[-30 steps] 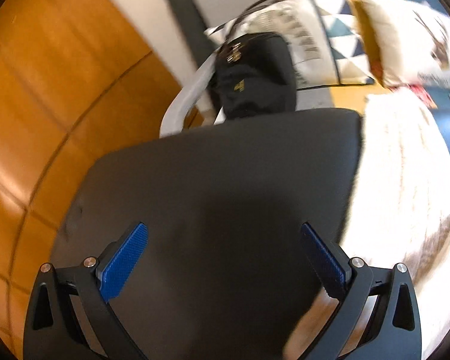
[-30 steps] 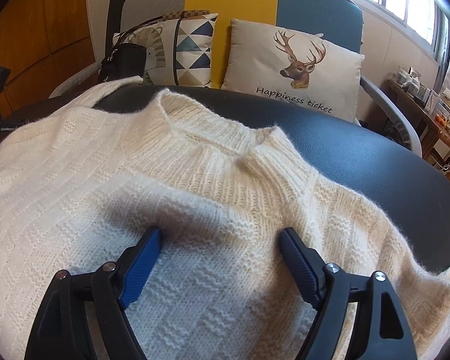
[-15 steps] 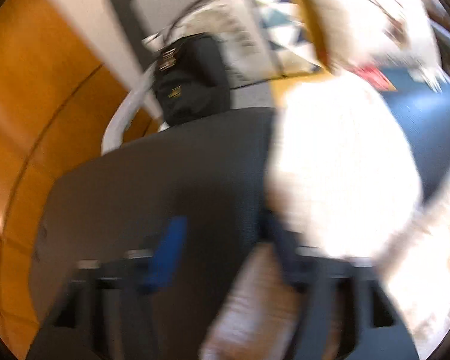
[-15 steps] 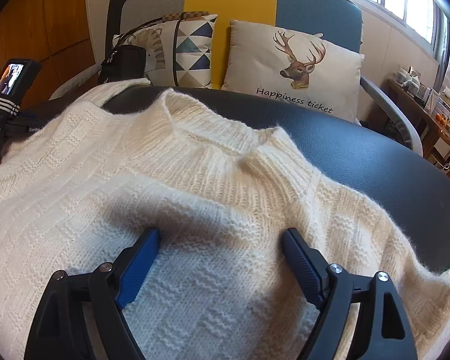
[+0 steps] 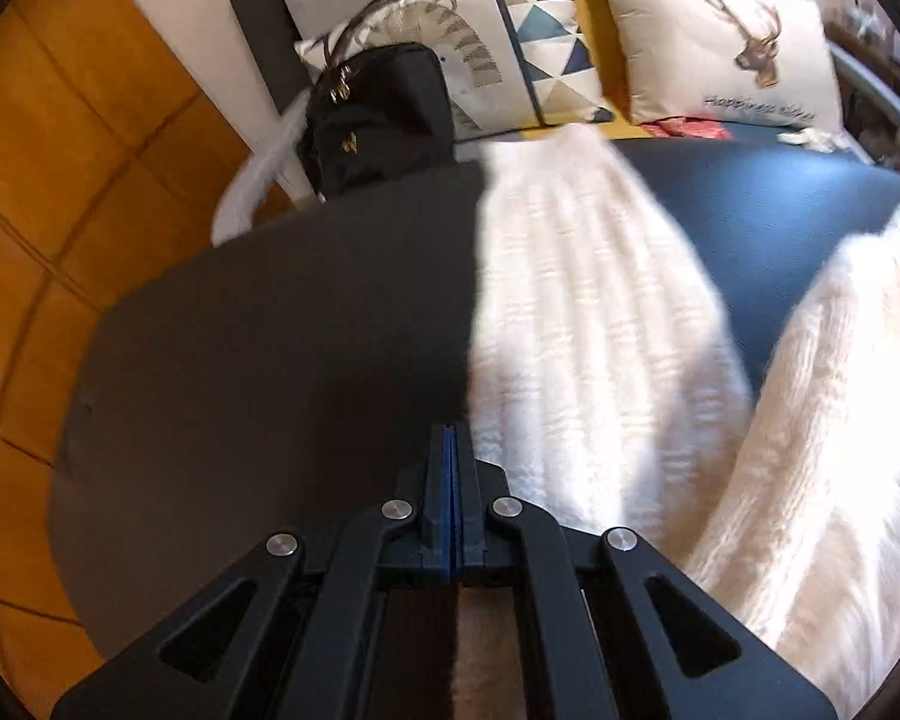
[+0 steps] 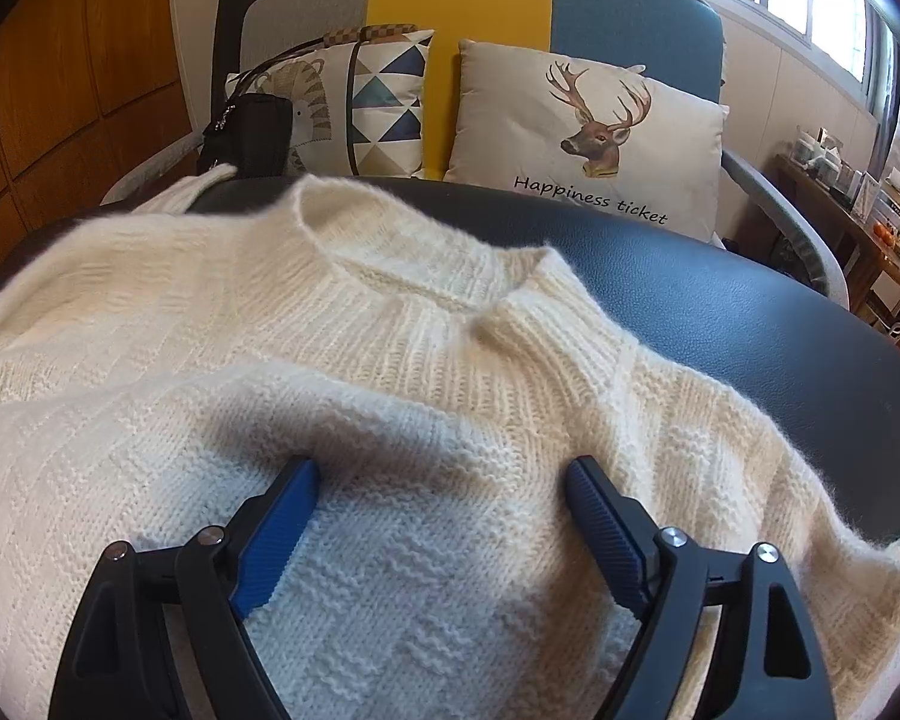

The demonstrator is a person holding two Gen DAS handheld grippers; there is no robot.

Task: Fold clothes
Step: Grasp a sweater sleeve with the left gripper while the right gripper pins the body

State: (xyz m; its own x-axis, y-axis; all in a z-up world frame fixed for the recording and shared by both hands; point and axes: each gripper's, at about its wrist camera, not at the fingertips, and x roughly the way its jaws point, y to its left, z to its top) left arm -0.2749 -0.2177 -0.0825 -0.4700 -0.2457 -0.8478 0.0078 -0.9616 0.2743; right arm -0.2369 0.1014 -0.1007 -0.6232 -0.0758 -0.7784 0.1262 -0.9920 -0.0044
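Sweater (image 6: 342, 396) on dark table (image 6: 750, 312), sofa (image 6: 618, 6) behind, left claw (image 5: 450, 450) closed empty, right claw (image 6: 444, 516) open.

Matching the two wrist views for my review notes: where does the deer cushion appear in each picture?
Left wrist view: the deer cushion sits at the upper right, on the sofa beyond the dark table, past the cream sweater's sleeve.
Right wrist view: it is upper centre-right, straight behind the sweater's collar.
Shared landmark: the triangle-patterned cushion is immediately left of it in both.
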